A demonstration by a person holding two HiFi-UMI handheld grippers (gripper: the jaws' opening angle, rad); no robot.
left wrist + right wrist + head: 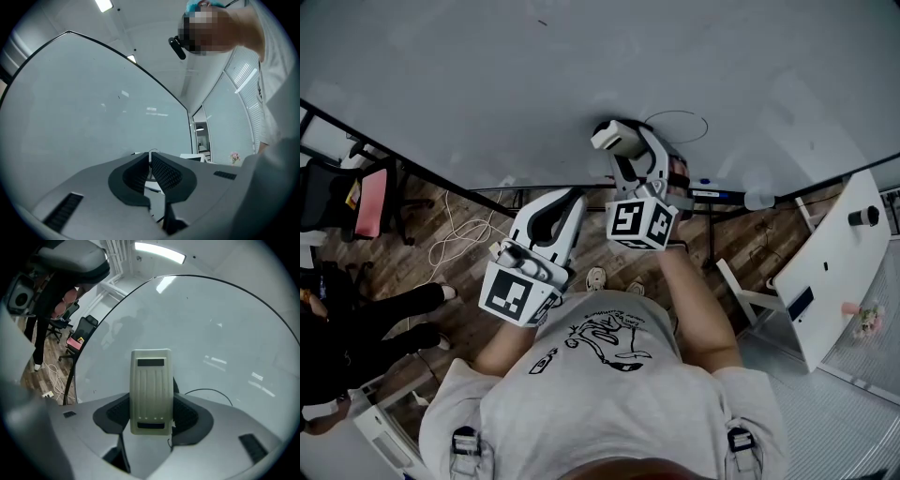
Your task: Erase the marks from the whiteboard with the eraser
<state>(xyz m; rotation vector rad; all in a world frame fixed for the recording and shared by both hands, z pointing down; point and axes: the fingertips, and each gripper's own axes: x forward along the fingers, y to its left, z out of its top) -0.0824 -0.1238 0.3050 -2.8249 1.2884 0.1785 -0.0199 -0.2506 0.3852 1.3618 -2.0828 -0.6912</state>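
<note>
Room: the whiteboard (581,66) spreads wide above and to both sides of me; its black frame (412,157) runs just below my grippers.
Eraser: the eraser (150,380) stands upright, clamped in my right gripper (151,416), just left of a thin black loop mark (211,392).
Left gripper: my left gripper (150,161) has its jaws together on nothing, and sits lower, beside the right.
Make: the eraser is pale ribbed plastic, the board glossy.

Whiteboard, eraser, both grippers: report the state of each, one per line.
Whiteboard: upright, a thin looped mark not yet erased.
Eraser: clamped between jaws, held up at the board.
Right gripper: shut on the eraser.
Left gripper: jaws together, empty.
</note>
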